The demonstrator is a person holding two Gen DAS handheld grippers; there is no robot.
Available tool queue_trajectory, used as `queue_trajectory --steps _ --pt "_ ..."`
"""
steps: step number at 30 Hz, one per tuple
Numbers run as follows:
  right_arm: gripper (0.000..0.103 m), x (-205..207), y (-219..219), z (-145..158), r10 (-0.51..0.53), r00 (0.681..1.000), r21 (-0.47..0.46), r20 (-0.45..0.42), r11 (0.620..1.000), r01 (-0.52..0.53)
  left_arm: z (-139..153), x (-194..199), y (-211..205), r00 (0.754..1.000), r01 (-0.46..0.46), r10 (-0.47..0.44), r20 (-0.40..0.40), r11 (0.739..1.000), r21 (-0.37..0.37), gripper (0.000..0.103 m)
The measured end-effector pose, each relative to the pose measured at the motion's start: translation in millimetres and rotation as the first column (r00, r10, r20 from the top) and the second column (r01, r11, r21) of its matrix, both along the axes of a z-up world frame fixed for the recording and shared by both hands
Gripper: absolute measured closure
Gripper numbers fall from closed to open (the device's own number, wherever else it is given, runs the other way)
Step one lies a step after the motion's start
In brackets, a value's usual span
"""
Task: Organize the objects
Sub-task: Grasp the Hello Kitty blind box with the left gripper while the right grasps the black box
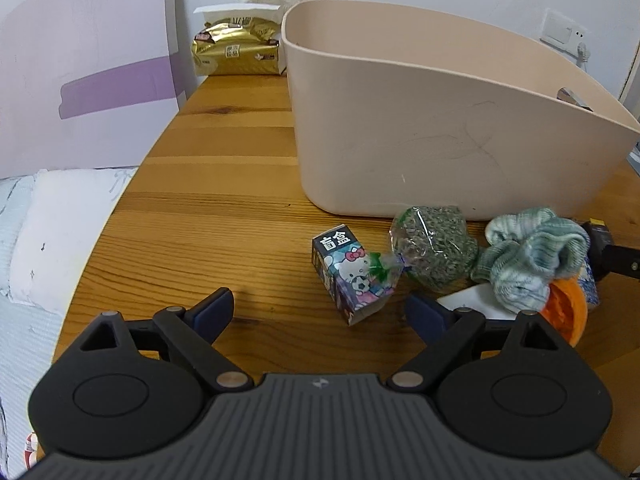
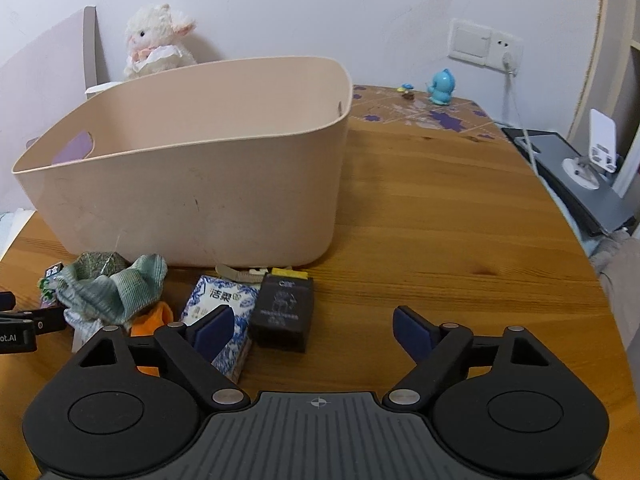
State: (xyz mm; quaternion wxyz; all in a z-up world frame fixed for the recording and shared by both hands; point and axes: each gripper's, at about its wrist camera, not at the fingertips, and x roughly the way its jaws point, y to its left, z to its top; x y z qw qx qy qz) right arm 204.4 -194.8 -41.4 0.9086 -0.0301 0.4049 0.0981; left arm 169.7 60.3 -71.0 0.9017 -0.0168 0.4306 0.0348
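Both grippers (image 1: 320,312) (image 2: 310,330) agape above table (image 2: 440,220)

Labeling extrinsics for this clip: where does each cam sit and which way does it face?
Left wrist: on the left gripper, low over the wooden table, facing the beige bin's near wall; Hello Kitty box just ahead; own open fingers show, plus the right gripper's tip at the right edge.
Right wrist: on the right gripper, facing the bin's right end and the far wall; black box ahead; own open fingers show, with the left gripper at the left edge.
Shared: bin, green cloth, plush lamb.
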Motion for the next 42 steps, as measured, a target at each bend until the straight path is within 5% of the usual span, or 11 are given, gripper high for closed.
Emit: queue_trajectory --steps 9,13,16,21,35,42 --pt "0.033 15 5 -15 -0.02 1.0 0.006 -0.001 1.0 0.02 -6 14 3 1.0 -0.009 0.009 0.023 1.0 0.008 0.032" --pt "0.066 22 5 -23 -0.018 0.999 0.002 -0.036 1.0 0.018 -5 15 0 0.999 0.008 -0.009 0.042 1.0 0.009 0.045" --pt "0.073 20 6 -24 -0.013 0.999 0.002 -0.031 1.0 0.013 -4 14 -2 0.998 0.024 -0.024 0.05 1.0 0.006 0.063" --pt "0.074 12 4 -22 -0.01 0.999 0.016 -0.034 1.0 0.011 -2 8 -3 0.998 0.041 -0.042 0.043 0.999 0.005 0.078" --pt "0.074 -37 -19 12 -0.034 0.999 0.031 0.029 0.999 0.033 20 -30 2 0.997 0.023 -0.021 0.08 1.0 -0.019 0.078" --pt "0.074 -62 -17 42 -0.01 0.994 0.051 0.107 0.999 0.005 52 -60 9 0.985 -0.063 0.063 0.161 0.998 -0.006 0.078"
